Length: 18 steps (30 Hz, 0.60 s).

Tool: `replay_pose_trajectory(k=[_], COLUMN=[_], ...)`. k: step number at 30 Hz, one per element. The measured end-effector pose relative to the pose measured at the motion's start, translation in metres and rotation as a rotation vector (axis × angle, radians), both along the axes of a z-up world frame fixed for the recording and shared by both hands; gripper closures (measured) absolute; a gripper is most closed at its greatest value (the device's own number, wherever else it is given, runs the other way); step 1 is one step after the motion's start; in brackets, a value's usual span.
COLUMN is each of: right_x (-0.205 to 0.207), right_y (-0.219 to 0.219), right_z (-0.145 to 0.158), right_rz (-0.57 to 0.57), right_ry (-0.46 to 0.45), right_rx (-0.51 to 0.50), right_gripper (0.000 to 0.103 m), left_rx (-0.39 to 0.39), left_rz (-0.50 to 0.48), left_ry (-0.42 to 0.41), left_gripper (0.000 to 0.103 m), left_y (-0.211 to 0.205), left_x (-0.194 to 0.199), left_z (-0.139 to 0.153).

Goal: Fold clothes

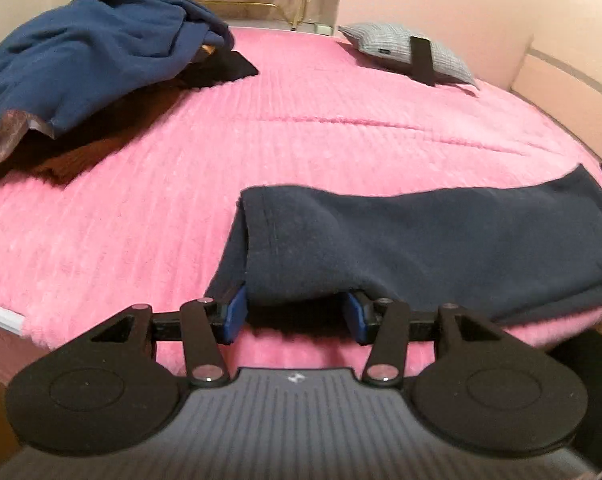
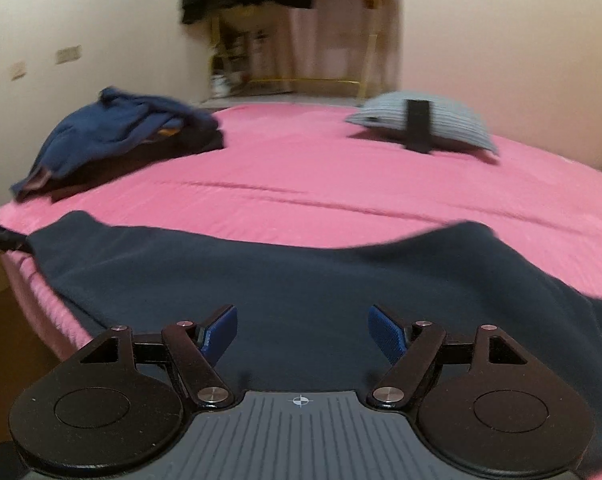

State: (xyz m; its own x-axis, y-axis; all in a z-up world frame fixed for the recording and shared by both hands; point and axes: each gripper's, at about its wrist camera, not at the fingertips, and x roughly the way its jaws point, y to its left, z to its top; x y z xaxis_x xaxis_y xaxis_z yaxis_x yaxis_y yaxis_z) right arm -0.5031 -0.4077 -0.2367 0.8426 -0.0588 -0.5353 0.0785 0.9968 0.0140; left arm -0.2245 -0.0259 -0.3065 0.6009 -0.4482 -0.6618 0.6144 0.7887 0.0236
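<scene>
A dark navy garment (image 1: pixel 421 236) lies flat along the near edge of the pink bed (image 1: pixel 301 128), folded over on itself. My left gripper (image 1: pixel 297 314) is at its left end. Its blue pads (image 1: pixel 237 312) stand apart, with the garment's near edge lying loose between them. In the right wrist view the same garment (image 2: pixel 261 280) spreads wide under my right gripper (image 2: pixel 303 334). That gripper is open above the cloth, and nothing sits between its fingers (image 2: pixel 385 336).
A heap of blue and brown clothes (image 1: pixel 93 56) sits at the bed's far left corner (image 2: pixel 117 132). A grey striped pillow with a black strap (image 2: pixel 425 124) lies at the far right. A clothes rack (image 2: pixel 293 32) stands behind the bed, by the wall. Bare pink cover (image 2: pixel 341 168) fills the middle.
</scene>
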Motion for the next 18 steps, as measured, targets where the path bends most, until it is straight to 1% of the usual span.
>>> replay_pose_trajectory(k=[1,3,4,7,9,10,11,13,15,17,18], right_x=[0.004,0.010,0.011,0.012,0.012,0.010,0.009,0.005,0.001,0.000,0.000], right_y=[0.003,0.006,0.006,0.008,0.009,0.009,0.009,0.010,0.012,0.013,0.012], right_z=[-0.001,-0.004,-0.004,-0.003,-0.002,-0.003,-0.005,-0.008,-0.008,-0.008,-0.008], right_rz=[0.012,0.021,0.024,0.030,0.030,0.027,0.025,0.025,0.032,0.036,0.037], right_ry=[-0.003,-0.009,-0.009,-0.008,0.000,0.006,0.013,0.023,0.024,0.020,0.018], right_rx=[-0.009,-0.011,-0.014,-0.027,-0.027,-0.025,-0.021,-0.014,-0.017,-0.019,-0.017], right_gripper=[0.013,0.012,0.012,0.012,0.012,0.012,0.012,0.012,0.012,0.012,0.012], left_rx=[0.084,0.245,0.311,0.477,0.569,0.617,0.657,0.700,0.734,0.744,0.762], left_rz=[-0.015,-0.052,-0.071,-0.169,-0.273,-0.315,-0.353,-0.397,-0.407,-0.421,-0.442], left_ry=[-0.079,-0.236,-0.301,-0.474,-0.581,-0.614,-0.640,-0.685,-0.713,-0.682,-0.665], left_gripper=[0.058,0.058,0.058,0.059,0.079,0.096,0.096,0.097,0.097,0.097,0.097], left_y=[-0.009,-0.025,-0.030,-0.040,-0.042,-0.043,-0.044,-0.043,-0.038,-0.034,-0.034], left_x=[-0.003,-0.014,-0.019,-0.038,-0.053,-0.058,-0.063,-0.062,-0.054,-0.046,-0.044], left_z=[-0.001,-0.007,-0.009,-0.017,-0.025,-0.028,-0.033,-0.037,-0.039,-0.042,-0.048])
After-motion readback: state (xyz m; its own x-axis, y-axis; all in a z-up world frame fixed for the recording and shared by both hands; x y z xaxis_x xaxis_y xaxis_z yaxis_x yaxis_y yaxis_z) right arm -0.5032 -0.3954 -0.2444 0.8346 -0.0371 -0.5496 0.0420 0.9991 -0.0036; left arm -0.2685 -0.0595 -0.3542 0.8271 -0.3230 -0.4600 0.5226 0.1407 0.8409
